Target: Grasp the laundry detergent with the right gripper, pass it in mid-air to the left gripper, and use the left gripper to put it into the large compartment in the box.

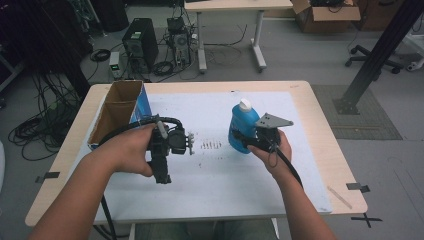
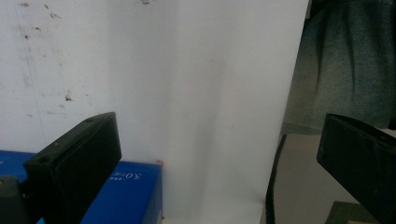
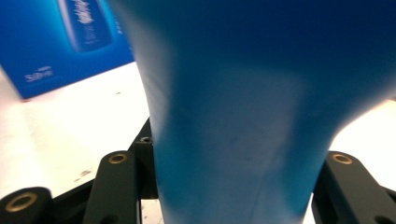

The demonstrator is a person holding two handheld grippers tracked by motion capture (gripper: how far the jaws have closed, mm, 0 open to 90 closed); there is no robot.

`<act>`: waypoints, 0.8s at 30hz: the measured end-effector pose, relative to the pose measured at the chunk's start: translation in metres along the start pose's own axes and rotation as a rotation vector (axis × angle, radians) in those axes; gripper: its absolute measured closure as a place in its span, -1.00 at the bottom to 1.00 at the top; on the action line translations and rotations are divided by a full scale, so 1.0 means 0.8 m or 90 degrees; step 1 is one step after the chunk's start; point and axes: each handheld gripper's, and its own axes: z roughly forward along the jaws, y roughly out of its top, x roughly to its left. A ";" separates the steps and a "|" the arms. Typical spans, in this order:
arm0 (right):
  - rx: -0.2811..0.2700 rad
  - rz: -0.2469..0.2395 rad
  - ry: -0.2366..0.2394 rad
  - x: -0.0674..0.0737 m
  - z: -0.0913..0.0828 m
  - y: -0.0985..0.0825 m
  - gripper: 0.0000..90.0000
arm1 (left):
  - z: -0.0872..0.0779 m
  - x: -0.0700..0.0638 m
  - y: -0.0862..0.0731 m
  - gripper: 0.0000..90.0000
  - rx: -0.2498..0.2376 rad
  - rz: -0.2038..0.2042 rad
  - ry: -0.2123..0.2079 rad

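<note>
Forearms frame the bench. Right tongs clamp the blue bottle mid-bench; smooth plastic may slip and drop. Left tongs gape wide, empty.

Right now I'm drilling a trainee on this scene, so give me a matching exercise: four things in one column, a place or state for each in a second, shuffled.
Things:
1. blue bottle
2. cardboard box
3. left gripper
4. right gripper

Places or states:
A. jaws apart, nothing between them
B. open-topped, at the table's far left
C. white-capped, upright, gripped around its body
D. clamped on the bottle, grey plate on top

Pairs: 1-C, 2-B, 3-A, 4-D
</note>
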 end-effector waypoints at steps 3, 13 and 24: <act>0.000 -0.012 0.023 -0.002 -0.014 0.011 0.03 | -0.002 0.000 0.001 -1.00 -0.003 0.002 0.002; 0.014 -0.033 0.150 -0.007 -0.048 0.025 0.03 | -0.011 0.001 0.009 -1.00 -0.003 0.010 0.002; 0.017 -0.081 0.210 -0.004 -0.063 0.015 0.02 | -0.017 0.001 0.025 -1.00 -0.002 0.024 0.003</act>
